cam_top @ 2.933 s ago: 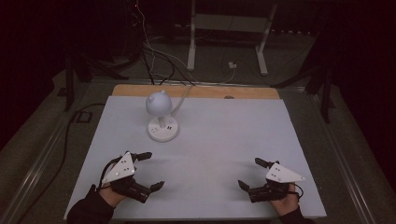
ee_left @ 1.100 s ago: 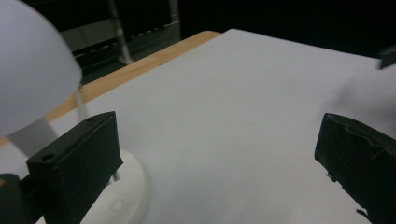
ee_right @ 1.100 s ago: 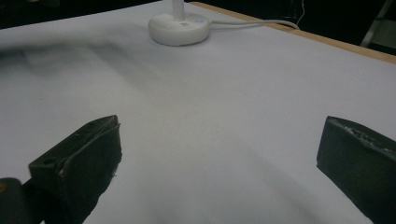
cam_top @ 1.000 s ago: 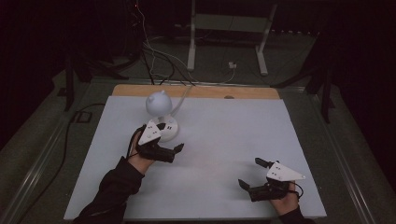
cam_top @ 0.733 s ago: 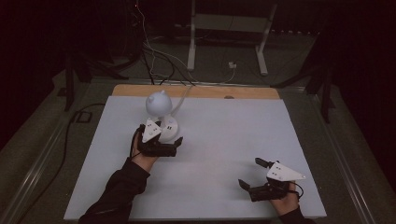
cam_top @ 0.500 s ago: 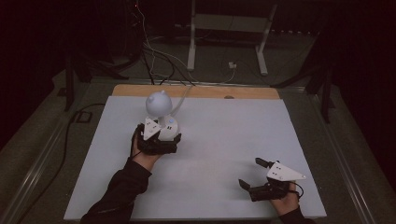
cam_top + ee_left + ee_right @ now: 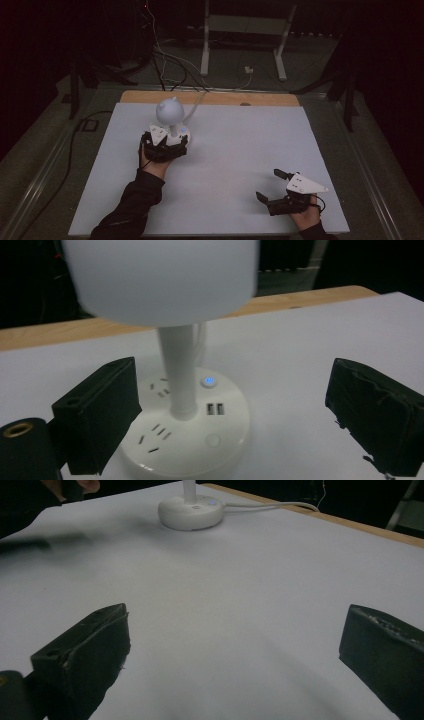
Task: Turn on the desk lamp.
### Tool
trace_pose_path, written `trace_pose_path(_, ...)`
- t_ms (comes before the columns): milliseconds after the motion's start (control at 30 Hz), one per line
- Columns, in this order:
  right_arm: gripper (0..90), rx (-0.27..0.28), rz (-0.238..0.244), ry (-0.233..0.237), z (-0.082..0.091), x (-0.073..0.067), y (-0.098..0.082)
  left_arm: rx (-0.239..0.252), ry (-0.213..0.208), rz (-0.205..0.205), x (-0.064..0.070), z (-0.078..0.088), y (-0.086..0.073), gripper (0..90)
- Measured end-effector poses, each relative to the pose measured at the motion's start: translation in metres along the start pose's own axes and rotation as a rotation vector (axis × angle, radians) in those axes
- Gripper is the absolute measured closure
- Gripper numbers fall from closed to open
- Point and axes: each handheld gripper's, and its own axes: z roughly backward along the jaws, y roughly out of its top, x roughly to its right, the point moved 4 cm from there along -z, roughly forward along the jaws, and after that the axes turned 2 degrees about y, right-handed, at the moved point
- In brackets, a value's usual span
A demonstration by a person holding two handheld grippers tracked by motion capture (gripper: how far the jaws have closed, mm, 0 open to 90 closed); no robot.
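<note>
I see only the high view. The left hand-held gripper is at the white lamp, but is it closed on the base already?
Observer: Not yet. In the left gripper view the left hand-held gripper is open, with the lamp base between its jaws; one jaw is close beside the rim, the other stands clear. They have just been closing a little.
Operator: What is on top of the base?
Observer: A round button lit blue, two USB ports below it, and socket slots.
Operator: And the right hand-held gripper?
Observer: The right hand-held gripper is open over bare white tabletop.
</note>
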Motion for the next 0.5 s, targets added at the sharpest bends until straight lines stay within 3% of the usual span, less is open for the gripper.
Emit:
trace_pose_path(133, 0.0, 0.0, 0.0, 0.0, 0.0, 0.0, 0.0, -0.005, -0.005, -0.002, -0.002, -0.003, -0.002, 17.3)
trace_pose_path(333, 0.0, -0.002, 0.0, 0.002, 0.0, 0.0, 0.0, -0.031, 0.034, 0.006, -0.003, -0.009, -0.008, 22.5)
trace_pose_path(500, 0.0, -0.007, -0.001, 0.005, 0.0, 0.0, -0.001, -0.032, 0.042, 0.006, -0.001, -0.011, -0.013, 37.9)
